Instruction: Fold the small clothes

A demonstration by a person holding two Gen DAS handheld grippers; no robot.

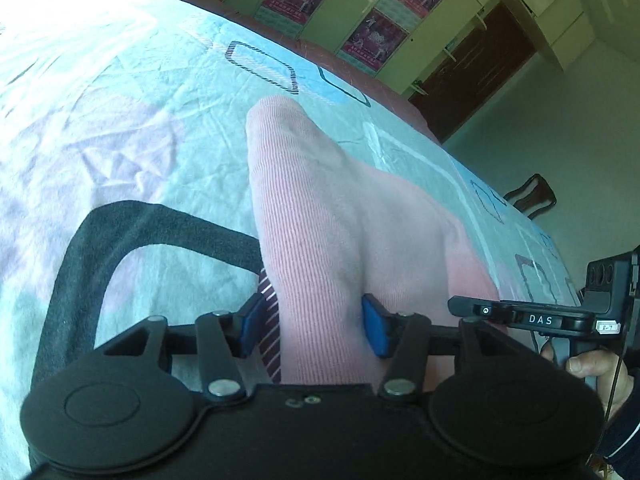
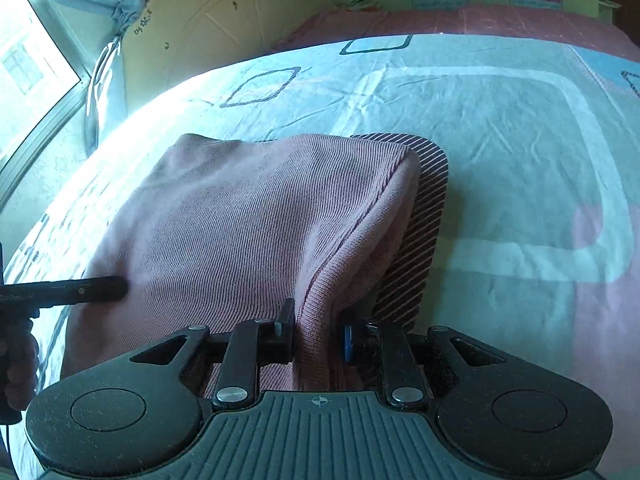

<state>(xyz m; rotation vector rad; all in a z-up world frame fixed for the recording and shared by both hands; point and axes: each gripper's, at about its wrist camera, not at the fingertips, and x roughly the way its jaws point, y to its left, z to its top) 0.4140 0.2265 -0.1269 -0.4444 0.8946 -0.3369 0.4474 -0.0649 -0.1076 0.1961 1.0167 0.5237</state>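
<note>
A small pink ribbed garment [image 1: 320,208] with a maroon-and-white striped edge [image 1: 270,320] lies on the bed. My left gripper [image 1: 310,330] is shut on its near edge, the cloth bunched between the blue pads. In the right wrist view the same pink garment [image 2: 248,220] spreads ahead with its striped part [image 2: 420,232] at the right. My right gripper [image 2: 318,332] is shut on a raised fold of the pink cloth. Each gripper shows at the edge of the other's view, the right one [image 1: 560,320] and the left one [image 2: 60,292].
The bed sheet [image 2: 500,140] is pale blue-green with square outlines and pink patches. A dark grey strap or band [image 1: 100,232] loops on the sheet left of the garment. A window [image 2: 32,60], wall cupboards with posters [image 1: 380,36] and a chair [image 1: 532,196] surround the bed.
</note>
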